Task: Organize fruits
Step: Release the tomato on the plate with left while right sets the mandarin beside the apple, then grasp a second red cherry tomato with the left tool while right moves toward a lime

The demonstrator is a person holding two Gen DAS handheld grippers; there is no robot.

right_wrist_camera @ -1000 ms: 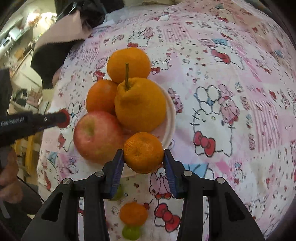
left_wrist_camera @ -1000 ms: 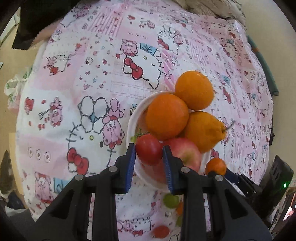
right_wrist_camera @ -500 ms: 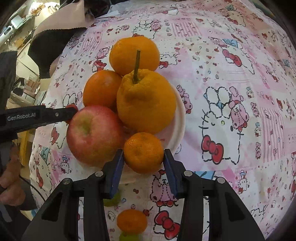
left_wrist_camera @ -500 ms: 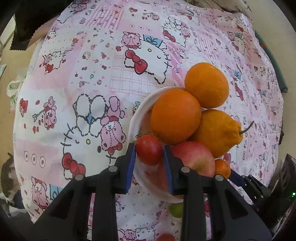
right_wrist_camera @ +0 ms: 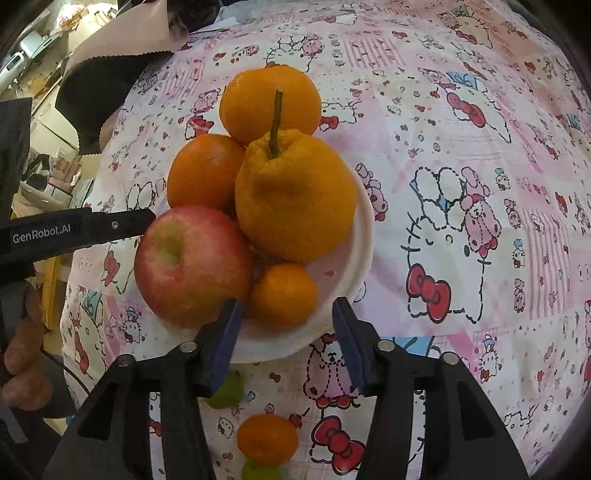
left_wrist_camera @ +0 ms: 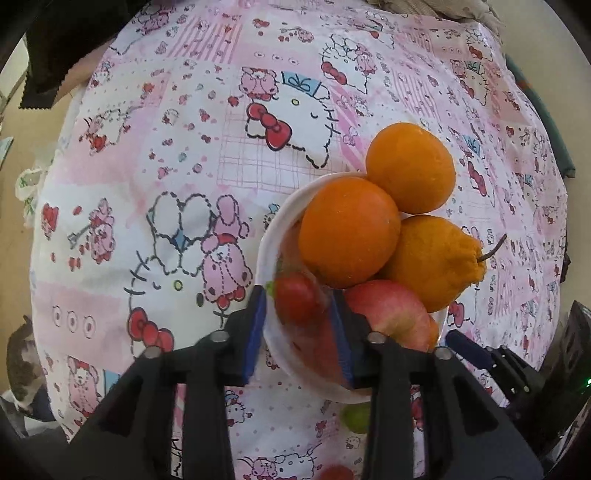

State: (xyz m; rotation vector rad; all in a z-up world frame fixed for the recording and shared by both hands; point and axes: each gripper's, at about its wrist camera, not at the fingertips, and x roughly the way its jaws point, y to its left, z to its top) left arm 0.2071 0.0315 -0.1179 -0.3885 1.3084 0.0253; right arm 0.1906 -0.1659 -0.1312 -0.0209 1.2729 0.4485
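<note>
Pink cartoon tablecloth [right_wrist_camera: 461, 155] under white plate [right_wrist_camera: 354, 266] heaped with fruit. Right gripper [right_wrist_camera: 286, 334] open; mandarin [right_wrist_camera: 282, 293] on plate just ahead between fingers. Left gripper [left_wrist_camera: 298, 325] parted, blurred tomato [left_wrist_camera: 297, 302] between, contact unclear. Back out straight; avoid nudging apple [right_wrist_camera: 192, 266].

A pink-and-white cartoon-printed cloth [left_wrist_camera: 207, 155] covers the whole tabletop, patterned with cats, red bows and a pink poodle. At its far left corner lies a dark fabric swatch with a zigzag-cut edge [right_wrist_camera: 99, 88], and a beige paper-like sheet [right_wrist_camera: 122, 35] sits just behind it. Beyond the cloth's edge, in the right wrist view, there are blurred cardboard boxes and shelving [right_wrist_camera: 44, 147].
</note>
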